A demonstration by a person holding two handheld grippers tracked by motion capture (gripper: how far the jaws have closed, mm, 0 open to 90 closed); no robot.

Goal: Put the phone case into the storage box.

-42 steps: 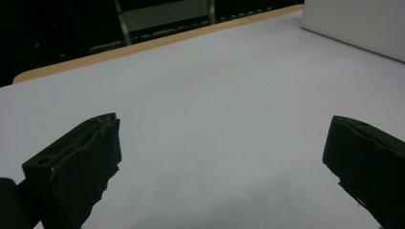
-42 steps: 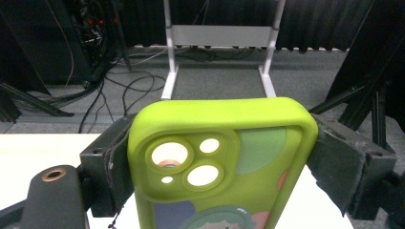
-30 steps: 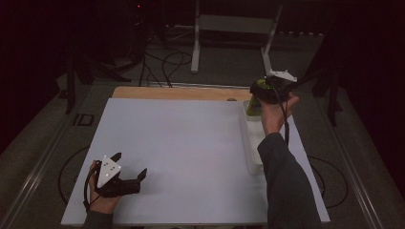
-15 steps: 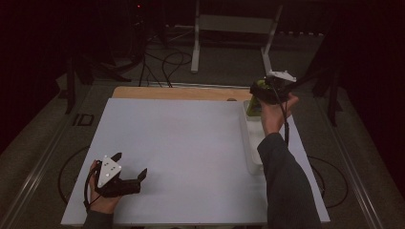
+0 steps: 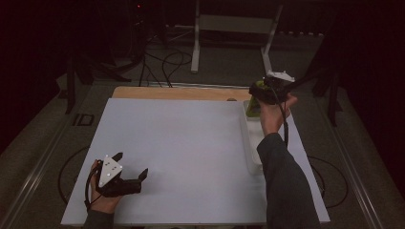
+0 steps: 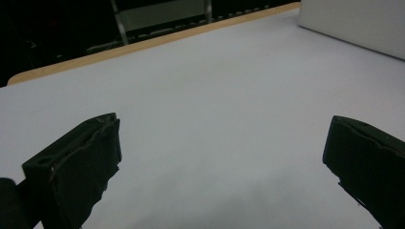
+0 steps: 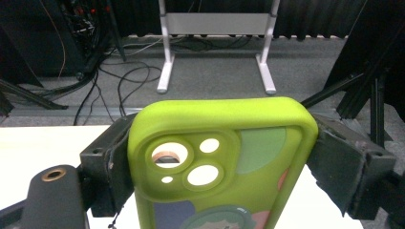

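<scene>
In the right gripper view, we see the right gripper (image 7: 222, 167) with both black jaws pressed against the long sides of a lime-green soft phone case (image 7: 224, 167), so it is clamped on it at a wide spread. The case's lower end is cut off by the bottom edge of the frame; its printed figure is only partly visible. In the high view, the same gripper (image 5: 267, 90) sits at the upper right, raised over the far end of a shallow white tray (image 5: 250, 152), and the case (image 5: 255, 98) there is small, dim and partly covered by the gripper. The right hand (image 5: 270, 117) reaches forward, the dark sleeve (image 5: 286, 191) running up from the bottom edge.

At the lower left, we see the left gripper (image 5: 131, 167) lying low on the white table sheet (image 5: 191, 143), jaws spread wide with nothing between them.
</scene>
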